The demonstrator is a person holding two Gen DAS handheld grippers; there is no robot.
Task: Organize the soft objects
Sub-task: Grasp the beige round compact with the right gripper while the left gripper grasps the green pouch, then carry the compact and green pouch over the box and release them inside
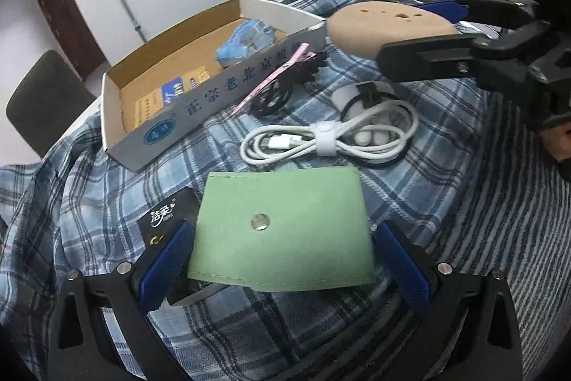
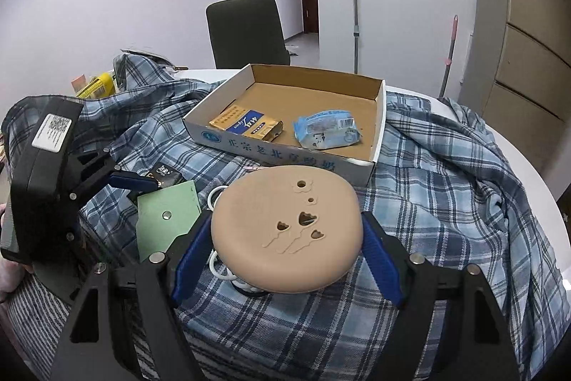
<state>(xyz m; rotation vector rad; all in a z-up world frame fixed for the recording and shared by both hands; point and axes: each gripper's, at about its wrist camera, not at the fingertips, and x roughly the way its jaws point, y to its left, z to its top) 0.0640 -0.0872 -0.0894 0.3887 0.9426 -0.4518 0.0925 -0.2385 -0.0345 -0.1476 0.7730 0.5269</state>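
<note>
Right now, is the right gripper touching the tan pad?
Touching. In the right wrist view both blue fingers press against the sides of the tan pad; the left wrist view shows the right gripper holding it raised above the cable.

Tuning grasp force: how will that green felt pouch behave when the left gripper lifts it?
The green pouch looks thin and flat with stitched edges, so it will probably flop or sag beyond the left gripper. Likely light. Its matte felt surface should grip the blue pads rather than slip. The metal snap is its only stiff spot.
</note>
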